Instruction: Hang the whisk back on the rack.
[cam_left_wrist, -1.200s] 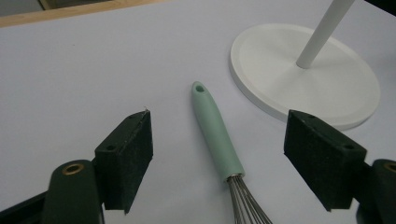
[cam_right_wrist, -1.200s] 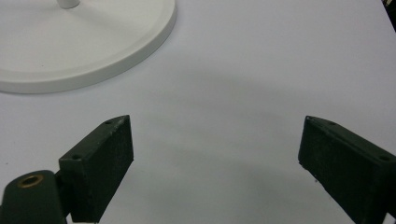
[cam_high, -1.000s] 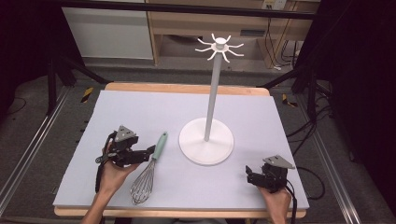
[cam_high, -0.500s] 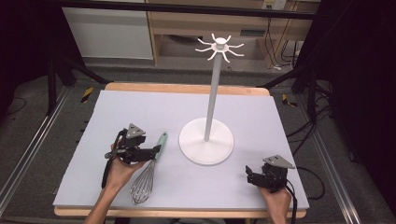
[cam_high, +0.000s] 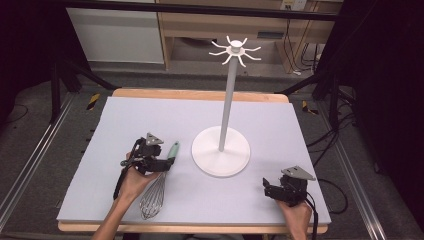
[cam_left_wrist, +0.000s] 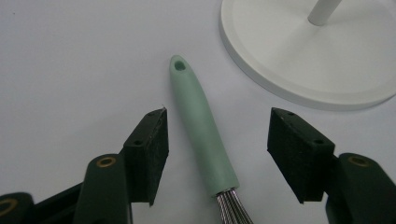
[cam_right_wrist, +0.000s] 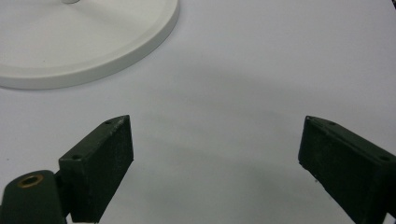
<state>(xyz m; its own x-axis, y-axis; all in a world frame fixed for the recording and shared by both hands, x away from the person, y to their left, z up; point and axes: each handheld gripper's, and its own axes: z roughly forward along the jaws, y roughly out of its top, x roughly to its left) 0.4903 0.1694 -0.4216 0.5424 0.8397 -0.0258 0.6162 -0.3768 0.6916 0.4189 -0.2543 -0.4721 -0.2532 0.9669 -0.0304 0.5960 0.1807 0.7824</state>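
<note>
Reaching in from the near edge of the grey counter (cam_high: 200, 120), the left claw (cam_left_wrist: 217, 140) straddles the mint-green handle of the wire whisk (cam_left_wrist: 201, 130), which lies flat beside the white round-based hook stand (cam_high: 221, 150); its jaws have just been closing, pads not yet touching. The right claw (cam_right_wrist: 215, 163) rests low, spread wide.

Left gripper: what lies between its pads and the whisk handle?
Nothing but bare mat. In the left gripper view the whisk handle lies between the left gripper's jaws, which have just been closing, with mat showing on both sides.
</note>
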